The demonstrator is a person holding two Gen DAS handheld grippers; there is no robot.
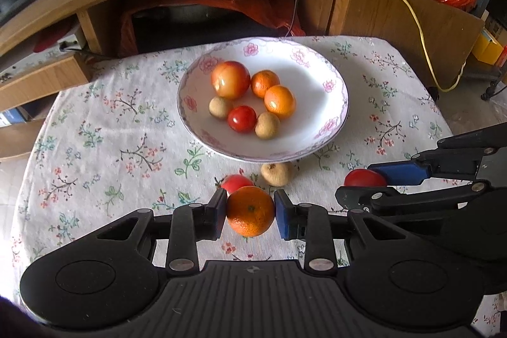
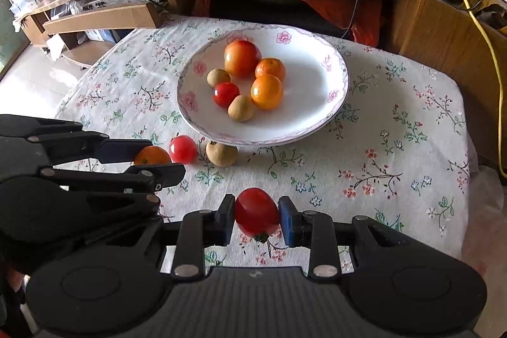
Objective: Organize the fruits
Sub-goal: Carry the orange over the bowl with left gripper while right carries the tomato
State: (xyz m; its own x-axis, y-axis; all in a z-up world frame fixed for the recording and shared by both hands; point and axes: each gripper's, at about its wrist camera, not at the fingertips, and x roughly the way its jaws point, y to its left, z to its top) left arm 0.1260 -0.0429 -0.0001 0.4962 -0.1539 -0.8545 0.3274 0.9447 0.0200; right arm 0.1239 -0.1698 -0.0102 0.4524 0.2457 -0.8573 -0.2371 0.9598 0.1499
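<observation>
Left gripper [image 1: 250, 211] clamped mandarin [image 1: 250, 210] at its widest, soft-skinned, light | right gripper [image 2: 256, 216] pinched cherry tomato [image 2: 256, 213], fragile, slippery | both near side of floral plate [image 1: 332, 116]

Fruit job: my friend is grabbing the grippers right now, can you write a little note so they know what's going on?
Left gripper: shut on an orange, lifted off the cloth.
Right gripper: shut on a red tomato.
Plate: already holds six fruits: a big apple, two oranges, a small tomato and two small brown fruits.
Still on the tablecloth in front of the plate: a small tomato and a brown fruit.
Left to do: probably set both held fruits in the plate, then fetch the last two.
</observation>
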